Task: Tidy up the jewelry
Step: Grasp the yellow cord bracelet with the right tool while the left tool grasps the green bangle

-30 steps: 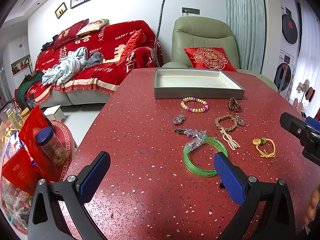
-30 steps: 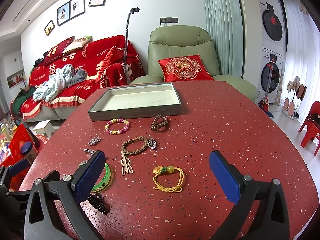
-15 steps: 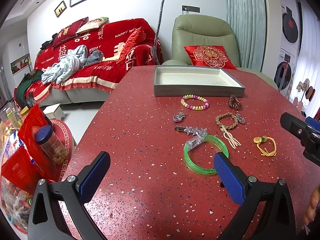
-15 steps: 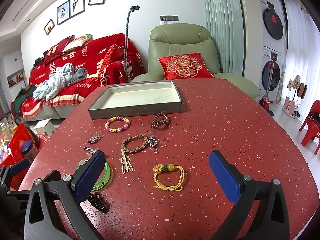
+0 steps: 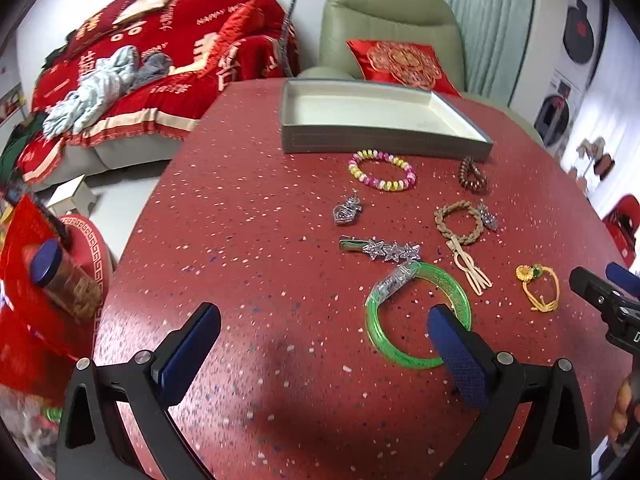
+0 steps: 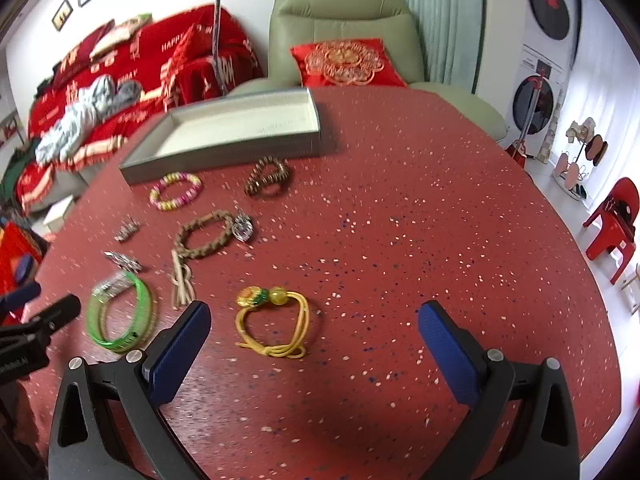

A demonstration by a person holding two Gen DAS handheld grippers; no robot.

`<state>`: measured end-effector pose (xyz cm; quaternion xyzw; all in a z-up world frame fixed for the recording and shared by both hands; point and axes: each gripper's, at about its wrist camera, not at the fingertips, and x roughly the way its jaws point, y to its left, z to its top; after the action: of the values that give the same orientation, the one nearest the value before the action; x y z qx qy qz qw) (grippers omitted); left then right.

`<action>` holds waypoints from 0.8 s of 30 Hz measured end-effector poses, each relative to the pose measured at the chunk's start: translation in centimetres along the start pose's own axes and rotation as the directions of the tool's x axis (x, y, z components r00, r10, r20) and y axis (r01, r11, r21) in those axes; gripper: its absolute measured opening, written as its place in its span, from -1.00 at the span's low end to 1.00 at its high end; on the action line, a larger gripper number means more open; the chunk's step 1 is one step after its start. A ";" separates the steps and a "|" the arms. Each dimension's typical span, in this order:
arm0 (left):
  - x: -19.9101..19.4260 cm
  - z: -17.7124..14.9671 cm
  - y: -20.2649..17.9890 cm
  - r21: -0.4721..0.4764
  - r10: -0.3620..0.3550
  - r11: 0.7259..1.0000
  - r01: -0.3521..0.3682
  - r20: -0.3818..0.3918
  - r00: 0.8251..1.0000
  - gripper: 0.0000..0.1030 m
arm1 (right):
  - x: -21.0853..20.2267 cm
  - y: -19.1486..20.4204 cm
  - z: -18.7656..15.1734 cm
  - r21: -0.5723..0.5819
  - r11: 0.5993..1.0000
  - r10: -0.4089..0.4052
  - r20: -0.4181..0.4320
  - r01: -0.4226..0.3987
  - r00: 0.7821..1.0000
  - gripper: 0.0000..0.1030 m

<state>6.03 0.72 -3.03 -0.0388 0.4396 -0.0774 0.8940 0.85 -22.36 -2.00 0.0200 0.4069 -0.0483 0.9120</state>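
Jewelry lies scattered on a red speckled table [image 5: 248, 208]. An empty grey tray [image 5: 384, 142] [image 6: 224, 156] stands at the far side. In front of it lie a pink-yellow bead bracelet [image 5: 382, 170] [image 6: 175, 191], a brown coil hair tie [image 5: 473, 175] [image 6: 267, 178], a braided brown bracelet [image 5: 459, 222] [image 6: 204, 232], a star hair clip [image 5: 380, 248], a green bangle [image 5: 418, 316] [image 6: 122, 316] and a yellow cord bracelet [image 5: 540, 286] [image 6: 276, 320]. My left gripper [image 5: 324, 336] is open, its right finger over the bangle. My right gripper [image 6: 316, 334] is open, just behind the yellow bracelet.
A silver heart pendant [image 5: 346, 210] and a second silver charm [image 6: 243, 226] lie among the pieces. Beyond the table are a green armchair [image 6: 344, 40] and a red-covered sofa [image 5: 160, 64]. Red bags and a jar [image 5: 60, 276] stand on the floor at left.
Both grippers have tilted down and moved forward over the table. The left one's right finger now overlaps the green bangle; the right one is closer to the yellow bracelet.
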 end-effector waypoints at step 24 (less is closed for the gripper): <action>2.9 1.3 -3.5 0.212 -0.038 0.976 0.049 -0.059 0.998 -0.24 | 5.1 2.2 0.9 -0.084 0.995 0.050 -0.144 -0.062 0.988 -0.21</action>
<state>8.44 -3.22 -3.96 0.0499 0.4519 -0.1448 0.8788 5.18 -20.60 -5.22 -0.0054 0.4717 -0.0032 0.8817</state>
